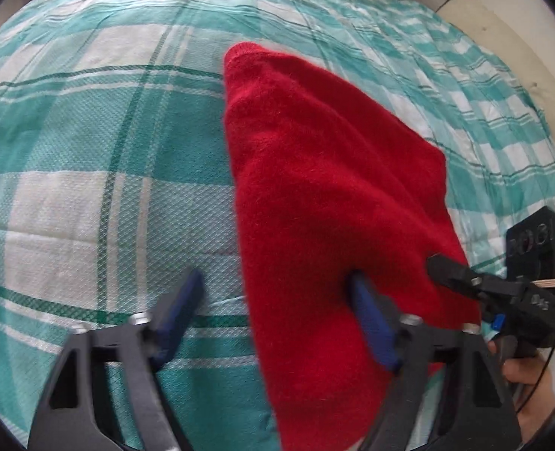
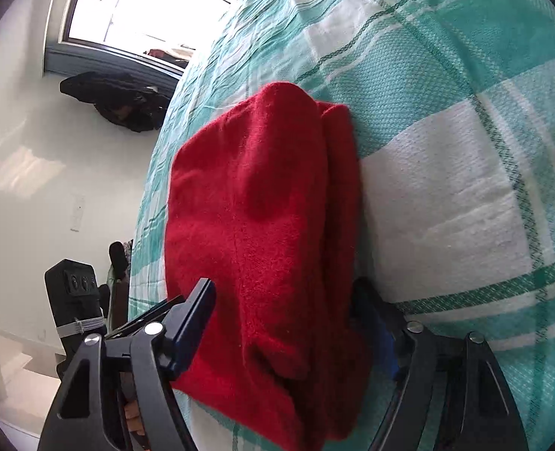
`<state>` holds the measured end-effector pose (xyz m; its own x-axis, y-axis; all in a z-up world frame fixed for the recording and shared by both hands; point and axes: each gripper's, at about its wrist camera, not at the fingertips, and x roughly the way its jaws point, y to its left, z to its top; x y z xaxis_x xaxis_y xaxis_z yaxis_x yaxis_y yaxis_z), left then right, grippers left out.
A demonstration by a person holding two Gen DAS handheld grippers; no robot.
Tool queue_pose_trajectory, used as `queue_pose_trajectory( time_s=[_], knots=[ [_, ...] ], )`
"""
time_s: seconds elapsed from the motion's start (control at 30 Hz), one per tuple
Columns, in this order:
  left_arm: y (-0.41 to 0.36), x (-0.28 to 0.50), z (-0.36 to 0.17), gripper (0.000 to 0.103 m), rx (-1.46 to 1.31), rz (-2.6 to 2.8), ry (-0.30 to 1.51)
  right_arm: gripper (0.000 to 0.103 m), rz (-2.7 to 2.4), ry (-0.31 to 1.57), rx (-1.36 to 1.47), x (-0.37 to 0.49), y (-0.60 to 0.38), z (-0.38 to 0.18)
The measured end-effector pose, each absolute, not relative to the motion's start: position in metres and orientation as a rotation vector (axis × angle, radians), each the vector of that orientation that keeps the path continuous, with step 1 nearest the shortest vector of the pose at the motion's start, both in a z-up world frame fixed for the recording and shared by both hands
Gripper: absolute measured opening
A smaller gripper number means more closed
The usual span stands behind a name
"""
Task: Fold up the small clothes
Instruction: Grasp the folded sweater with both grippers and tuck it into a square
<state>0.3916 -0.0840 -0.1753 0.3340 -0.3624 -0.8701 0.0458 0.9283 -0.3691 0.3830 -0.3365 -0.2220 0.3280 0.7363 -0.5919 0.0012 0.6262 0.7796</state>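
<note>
garment: red knit [image 1: 326, 195] folded on bed [image 1: 89, 188], 12 o'clock | handling: I judge it soft, light, floppy; grip near edge | left hand-held gripper [image 1: 277, 293]: jaws apart, straddling edge | right hand-held gripper [image 2: 288, 300]: apart, around near end

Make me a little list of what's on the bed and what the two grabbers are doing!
garment: red sweater, fuzzy, folded into a long bundle
surface: bed cover, teal and white checks
left gripper: jaws apart, one finger on the sweater, the other over bare cover
right gripper: jaws straddle the sweater's near end; pressing or not, cannot tell
background: window, dark clothing below it
</note>
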Motion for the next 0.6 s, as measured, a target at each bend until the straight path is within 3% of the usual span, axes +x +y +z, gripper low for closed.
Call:
queue_pose_trajectory(
  time_s=[0.03, 0.07, 0.17, 0.43, 0.5, 0.53, 0.6],
  knots=[
    [-0.084, 0.395, -0.172, 0.026, -0.328, -0.28, 1.228, 0.032, 0.601, 1.175, 0.83, 0.386, -0.333, -0.226],
    [-0.085, 0.397, -0.163, 0.022, -0.321, -0.274, 1.209, 0.028, 0.596, 1.194, 0.838, 0.388, -0.331, -0.227],
    [-0.085, 0.398, -0.122, 0.021, -0.294, -0.313, 1.107, 0.022, 0.599, 1.148, 0.704, 0.392, -0.324, -0.195],
    [-0.069, 0.398, -0.026, 0.022, -0.295, -0.35, 0.901, 0.022, 0.731, 0.863, 0.53, 0.39, -0.307, -0.06],
    [-0.07, 0.395, -0.037, 0.033, -0.265, -0.332, 0.934, 0.023, 0.734, 0.864, 0.52, 0.39, -0.305, -0.053],
    [-0.072, 0.393, -0.051, 0.048, -0.249, -0.303, 0.973, 0.026, 0.718, 0.879, 0.512, 0.388, -0.305, -0.057],
    [-0.07, 0.376, -0.086, 0.062, -0.186, -0.206, 1.049, 0.038, 0.652, 0.932, 0.487, 0.381, -0.311, -0.08]
  ],
)
